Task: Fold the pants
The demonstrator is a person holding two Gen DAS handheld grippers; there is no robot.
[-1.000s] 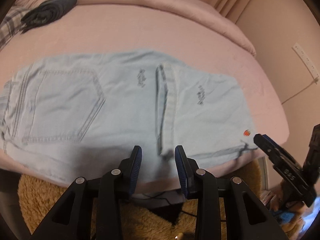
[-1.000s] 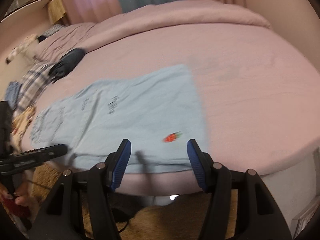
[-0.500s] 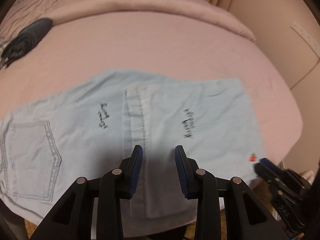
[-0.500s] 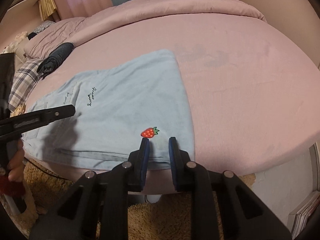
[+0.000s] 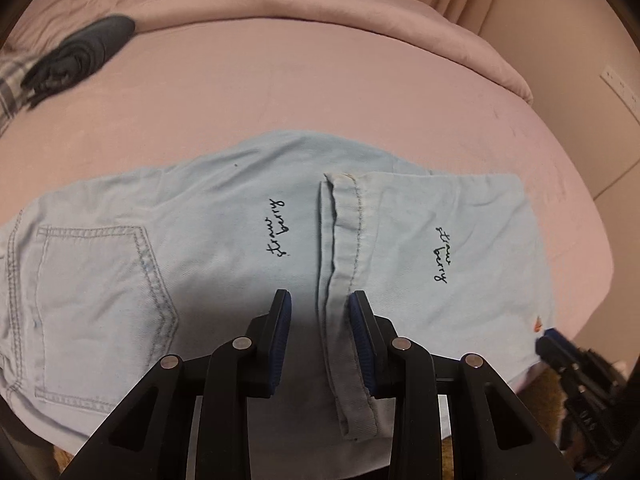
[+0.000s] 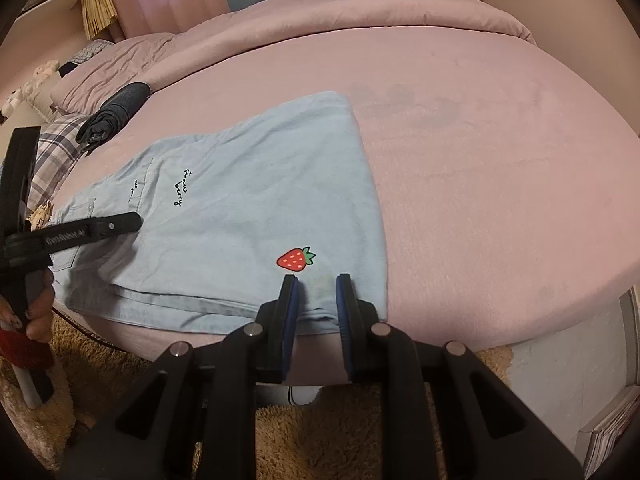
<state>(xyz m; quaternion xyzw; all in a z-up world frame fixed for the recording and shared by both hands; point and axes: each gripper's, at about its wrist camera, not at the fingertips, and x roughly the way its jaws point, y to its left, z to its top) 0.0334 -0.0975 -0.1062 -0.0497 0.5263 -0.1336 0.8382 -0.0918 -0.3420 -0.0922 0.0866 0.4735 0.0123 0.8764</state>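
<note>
A: The pants [image 5: 248, 264] lie flat along the near edge of the pink bed [image 5: 360, 92], already doubled over once. Their long axis runs side to side across both views, waist and back pocket [image 5: 100, 312] toward the left.

B: And the left gripper [image 5: 320, 320]?

A: It points steeply down over the middle of the cloth. Its jaws stand at a moderate gap, astride the hem band [image 5: 348, 280] that lies across the pants. The pads flank that hem, but nothing is pinched; whether they touch the fabric cannot be told.

B: The right gripper [image 6: 317, 294] looks tighter.

A: Narrow, yes. It sits at the fold end by the near corner, just below the strawberry patch [image 6: 295, 259], with denim between the pads. From its own view it appears to have the edge nipped, though the pad contact is hard to see.

B: So which hand is nearer what?

A: The right one is at the fold end, the left at the hem in the middle. The waistband end lies well off to the left of both. That is what the next fold likely turns on: the fold end would have to travel along the long axis, leftward toward the pocket.

B: Anything in the way?

A: A rolled dark garment [image 6: 116, 116] sits farther back, well clear of the pants.
</note>
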